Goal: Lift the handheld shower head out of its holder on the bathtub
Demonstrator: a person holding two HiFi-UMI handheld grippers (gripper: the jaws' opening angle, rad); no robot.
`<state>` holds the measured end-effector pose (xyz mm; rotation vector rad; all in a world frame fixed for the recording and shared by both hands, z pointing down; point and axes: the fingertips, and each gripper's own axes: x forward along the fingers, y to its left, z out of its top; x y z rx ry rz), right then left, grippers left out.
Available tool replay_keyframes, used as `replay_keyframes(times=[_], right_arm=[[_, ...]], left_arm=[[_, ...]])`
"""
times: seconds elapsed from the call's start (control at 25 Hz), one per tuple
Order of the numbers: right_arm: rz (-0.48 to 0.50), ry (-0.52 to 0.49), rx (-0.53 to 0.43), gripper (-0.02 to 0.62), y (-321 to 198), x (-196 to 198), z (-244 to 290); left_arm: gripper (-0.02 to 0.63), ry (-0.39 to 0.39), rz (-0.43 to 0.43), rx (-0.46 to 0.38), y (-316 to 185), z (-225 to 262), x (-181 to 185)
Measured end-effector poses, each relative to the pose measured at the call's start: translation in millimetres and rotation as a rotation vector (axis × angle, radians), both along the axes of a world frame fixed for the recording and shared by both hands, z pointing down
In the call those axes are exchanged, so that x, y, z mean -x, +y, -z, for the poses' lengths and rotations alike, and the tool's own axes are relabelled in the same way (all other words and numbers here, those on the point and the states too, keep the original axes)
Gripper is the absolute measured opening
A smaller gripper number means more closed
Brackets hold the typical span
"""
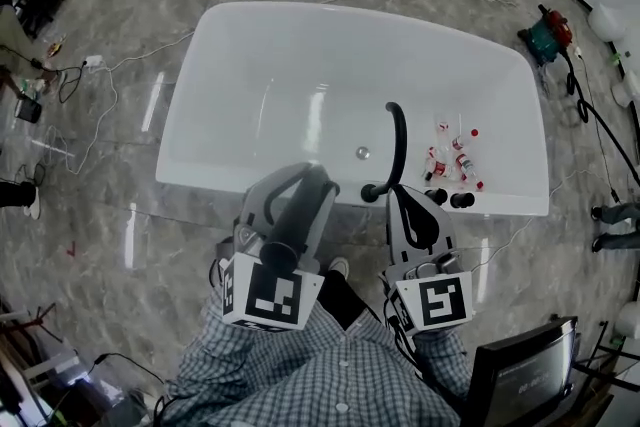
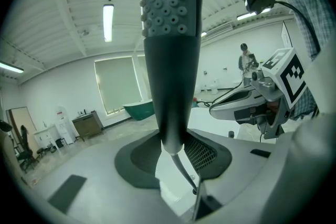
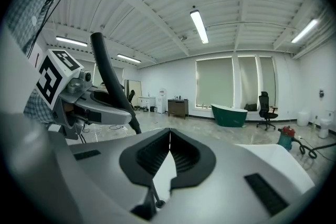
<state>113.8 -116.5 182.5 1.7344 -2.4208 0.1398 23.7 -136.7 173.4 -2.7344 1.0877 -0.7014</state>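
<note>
Slip risk first: the left hand-held gripper is clamped on the narrow lower neck of the shower head, with the long nozzle end standing well above the jaws. A tilt could swing that top-heavy end round in the grip. The thin hose trails down from the neck. If it goes taut it could tug the shower head loose.

The shower head is up over the near rim of the bathtub, apparently already out of its holder. The right hand-held gripper is closed with nothing between its jaws. It sits just beside the black faucet and could knock it.

Room is open above the tub basin and to the left. On the right, the faucet, knobs and small bottles crowd the rim. A monitor sits low on the right.
</note>
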Motion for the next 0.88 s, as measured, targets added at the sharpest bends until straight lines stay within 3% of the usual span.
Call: replay_keyframes(times=[0.88], right_arm=[[0.044, 0.052, -0.179, 0.015, -1.8, 23.5, 94.9]], left_arm=[[0.124, -0.014, -0.059, -0.105, 15.8, 78.8, 14.3]])
